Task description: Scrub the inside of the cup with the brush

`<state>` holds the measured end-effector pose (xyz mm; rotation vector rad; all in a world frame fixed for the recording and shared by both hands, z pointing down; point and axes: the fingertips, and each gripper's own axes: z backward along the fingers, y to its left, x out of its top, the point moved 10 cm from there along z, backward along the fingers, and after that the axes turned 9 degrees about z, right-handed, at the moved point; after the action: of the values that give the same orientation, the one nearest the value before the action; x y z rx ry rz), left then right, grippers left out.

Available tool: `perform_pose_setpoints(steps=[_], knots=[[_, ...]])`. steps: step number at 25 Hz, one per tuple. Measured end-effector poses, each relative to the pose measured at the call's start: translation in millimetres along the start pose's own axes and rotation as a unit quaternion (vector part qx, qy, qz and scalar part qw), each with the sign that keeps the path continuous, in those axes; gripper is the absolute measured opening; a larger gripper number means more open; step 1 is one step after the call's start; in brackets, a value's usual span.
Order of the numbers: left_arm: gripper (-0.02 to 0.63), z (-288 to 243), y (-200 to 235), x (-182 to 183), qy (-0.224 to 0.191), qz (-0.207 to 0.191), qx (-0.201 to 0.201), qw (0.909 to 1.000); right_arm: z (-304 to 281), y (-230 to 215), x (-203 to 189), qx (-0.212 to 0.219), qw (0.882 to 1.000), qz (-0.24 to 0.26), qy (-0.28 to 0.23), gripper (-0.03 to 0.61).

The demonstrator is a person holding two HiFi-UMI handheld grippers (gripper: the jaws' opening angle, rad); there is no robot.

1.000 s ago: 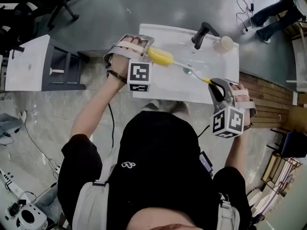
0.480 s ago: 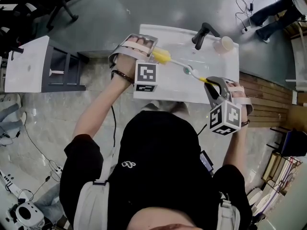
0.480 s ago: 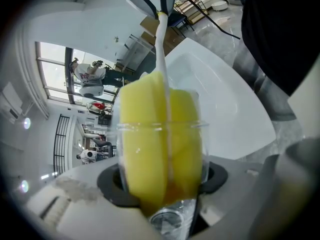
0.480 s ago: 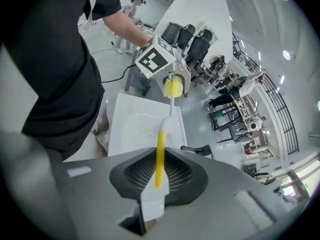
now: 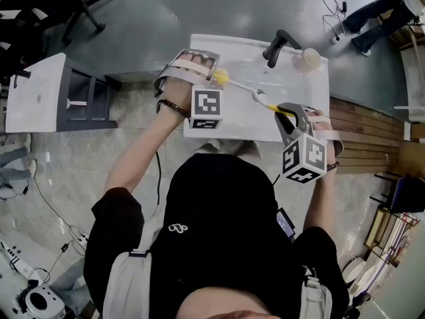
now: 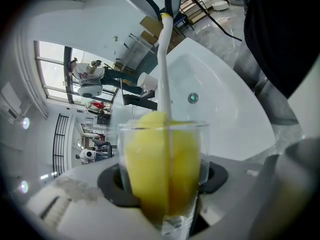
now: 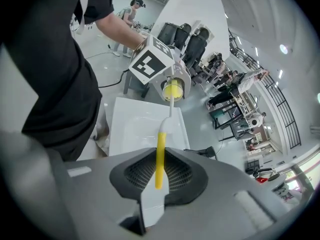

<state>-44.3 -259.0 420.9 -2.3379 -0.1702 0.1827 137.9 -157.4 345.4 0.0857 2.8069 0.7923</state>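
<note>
Grippers are meeting over a white sink (image 5: 234, 119), one in each of the person's hands. Nearest to the black-shirted body, the right gripper (image 5: 289, 114) (image 7: 159, 175) is pointing steeply down and pinching the yellow tail of the brush (image 7: 160, 153) (image 5: 256, 94), its jaws drawn narrow on the thin handle. That handle is running on, yellow giving way to white, across the basin toward the left gripper (image 5: 207, 72) (image 6: 162, 182). There the jaws are standing wide, pads pressing the sides of a clear cup (image 6: 192, 154) (image 5: 221, 78) held above the sink's left end, its mouth facing the right gripper. The brush's yellow sponge head is sitting deep inside the cup, filling most of it. Beyond, a drain (image 6: 193, 98) is showing in the basin floor. At the back edge a black tap (image 5: 277, 46) is standing, with a second cup (image 5: 309, 60), pale, just beside it.
</note>
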Motion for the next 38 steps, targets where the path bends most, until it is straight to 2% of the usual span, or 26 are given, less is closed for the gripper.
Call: perform_pose_setpoints(steps=[19,27,38], knots=[[0.27,1.2,-3.7,10.1,0.013,0.021,-0.013,0.9996,-15.0,-2.2,22.8,0.006,1.0,-0.002,-0.012,0.051],[0.27,-6.5,-7.3,0.6,-0.029,0.049,-0.017,0.9983,-10.0,-6.9,14.6,0.018,0.997,-0.049,-0.059,0.049],[0.27,-9.4,-6.9,-2.5,-0.058,0.053,-0.03,0.9965,-6.8,-6.8,6.7,0.026,0.996,-0.061,-0.061,0.049]])
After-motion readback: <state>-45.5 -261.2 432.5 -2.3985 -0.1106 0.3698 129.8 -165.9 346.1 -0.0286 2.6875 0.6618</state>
